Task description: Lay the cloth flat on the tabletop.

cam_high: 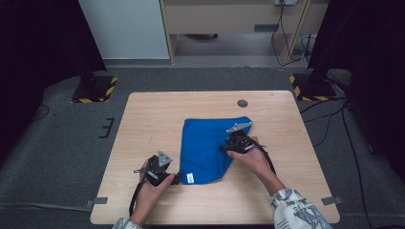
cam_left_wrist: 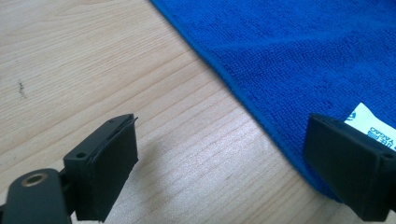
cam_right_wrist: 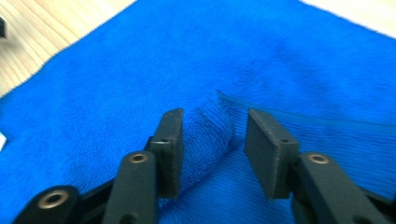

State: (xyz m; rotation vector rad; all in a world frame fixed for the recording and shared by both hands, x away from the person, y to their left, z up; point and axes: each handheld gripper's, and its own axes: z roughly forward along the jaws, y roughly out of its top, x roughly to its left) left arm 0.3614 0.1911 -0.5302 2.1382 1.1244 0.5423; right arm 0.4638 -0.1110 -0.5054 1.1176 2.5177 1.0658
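Flat on our wooden table [cam_high: 143,119], the blue terry cloth [cam_high: 207,148] lies folded; our right gripper [cam_right_wrist: 212,140], jaws parted, straddles its raised fold, while our left gripper [cam_left_wrist: 224,158] gapes wide at its corner.

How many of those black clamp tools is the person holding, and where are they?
2. The left gripper is at the blue cloth's near corner, beside its white label, jaws wide apart. The right gripper sits over the cloth's right side, with a fold between its jaws.

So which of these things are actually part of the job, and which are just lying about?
In use:
- blue cloth
- left gripper, open at the cloth's corner
- right gripper, a fold between its fingers

Lying about:
- round table grommet
- striped stand bases
- floor cables
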